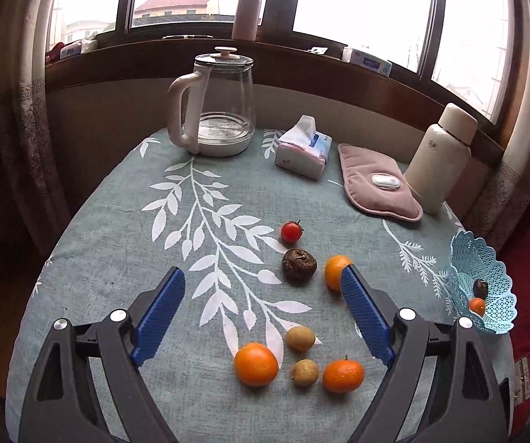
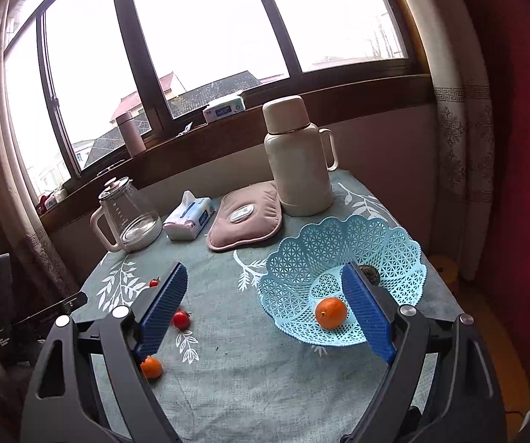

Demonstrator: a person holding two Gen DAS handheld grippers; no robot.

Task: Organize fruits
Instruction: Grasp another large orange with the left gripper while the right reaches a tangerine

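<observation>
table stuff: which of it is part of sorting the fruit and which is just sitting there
Part of the job:
- blue basket, already holding an orange and a dark fruit
- loose oranges, cherry tomato, wrinkled dark fruit, two small tan fruits

Just lying about:
- glass kettle
- tissue pack
- pink heating pad
- cream thermos

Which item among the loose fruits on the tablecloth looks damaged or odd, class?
The dark brown, wrinkled fruit, below the cherry tomato and left of an orange, looks shrivelled, unlike the smooth fruits around it.
</observation>
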